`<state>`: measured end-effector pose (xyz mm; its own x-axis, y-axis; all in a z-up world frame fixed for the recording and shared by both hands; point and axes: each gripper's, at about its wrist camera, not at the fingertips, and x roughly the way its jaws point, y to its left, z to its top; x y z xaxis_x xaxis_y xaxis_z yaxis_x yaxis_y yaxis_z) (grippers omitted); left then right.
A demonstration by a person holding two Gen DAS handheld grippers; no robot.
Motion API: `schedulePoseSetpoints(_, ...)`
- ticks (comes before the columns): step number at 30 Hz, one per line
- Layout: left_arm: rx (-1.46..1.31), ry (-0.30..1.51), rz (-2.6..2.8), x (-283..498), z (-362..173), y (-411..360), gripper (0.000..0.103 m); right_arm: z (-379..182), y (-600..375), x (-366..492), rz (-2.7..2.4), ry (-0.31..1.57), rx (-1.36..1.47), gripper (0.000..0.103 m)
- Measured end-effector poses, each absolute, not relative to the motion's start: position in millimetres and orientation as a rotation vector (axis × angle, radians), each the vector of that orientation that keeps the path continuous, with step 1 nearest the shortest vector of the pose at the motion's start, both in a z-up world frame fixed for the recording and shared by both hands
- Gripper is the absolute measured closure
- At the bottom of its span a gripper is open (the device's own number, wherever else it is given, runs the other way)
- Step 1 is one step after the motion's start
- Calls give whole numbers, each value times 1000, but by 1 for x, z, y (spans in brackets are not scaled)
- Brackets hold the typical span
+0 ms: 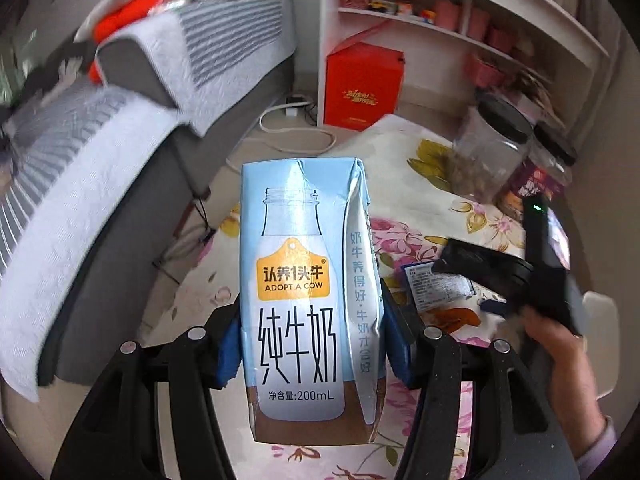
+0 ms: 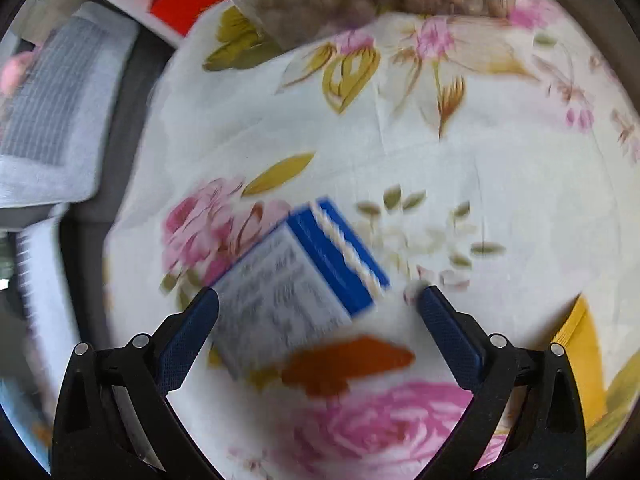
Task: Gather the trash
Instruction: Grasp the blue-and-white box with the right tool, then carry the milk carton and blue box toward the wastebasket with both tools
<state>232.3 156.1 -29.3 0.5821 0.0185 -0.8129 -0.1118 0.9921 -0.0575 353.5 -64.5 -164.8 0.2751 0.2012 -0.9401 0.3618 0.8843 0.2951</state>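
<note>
My left gripper (image 1: 314, 344) is shut on a light blue 200 mL milk carton (image 1: 308, 292) and holds it upright above the floral tablecloth (image 1: 424, 240). My right gripper (image 2: 318, 300) is open just above a blue and white wrapper (image 2: 296, 280) that lies flat on the tablecloth (image 2: 480, 152); its left finger (image 2: 188, 332) overlaps the wrapper's edge. An orange scrap (image 2: 344, 364) lies right below the wrapper. The wrapper (image 1: 436, 284), the orange scrap (image 1: 456, 318) and the hand-held right gripper (image 1: 492, 306) also show in the left wrist view.
Two clear jars with black lids (image 1: 492, 152) stand at the table's far side; they show at the top of the right wrist view (image 2: 320, 0). A grey sofa with striped covers (image 1: 100, 184) is left of the table. A white shelf (image 1: 440, 40) and a red box (image 1: 362, 84) stand behind.
</note>
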Motion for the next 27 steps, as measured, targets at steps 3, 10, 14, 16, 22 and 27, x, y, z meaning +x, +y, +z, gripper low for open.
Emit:
schedulePoseSetpoints(3, -118, 947, 114, 232, -29, 175, 46, -165, -45, 369, -133, 1305, 520, 6)
schedulePoseSetpoints(10, -148, 933, 162, 223, -22, 213, 46, -166, 14, 374, -115, 1251, 308, 6)
schedulePoseSetpoints(14, -210, 944, 183, 216, -22, 236, 46, -172, 49, 374, -152, 1229, 105, 6)
schedulePoseSetpoints(16, -216, 941, 190, 213, -21, 241, 46, -172, 57, 372, -149, 1216, 79, 7)
schedulePoseSetpoints(22, -188, 918, 196, 203, -11, 247, 46, -162, 70, 329, -18, 1146, 16, 42)
schedulePoseSetpoints(27, -188, 911, 191, 197, -7, 250, 46, -154, 67, 286, 165, 1144, 55, 45)
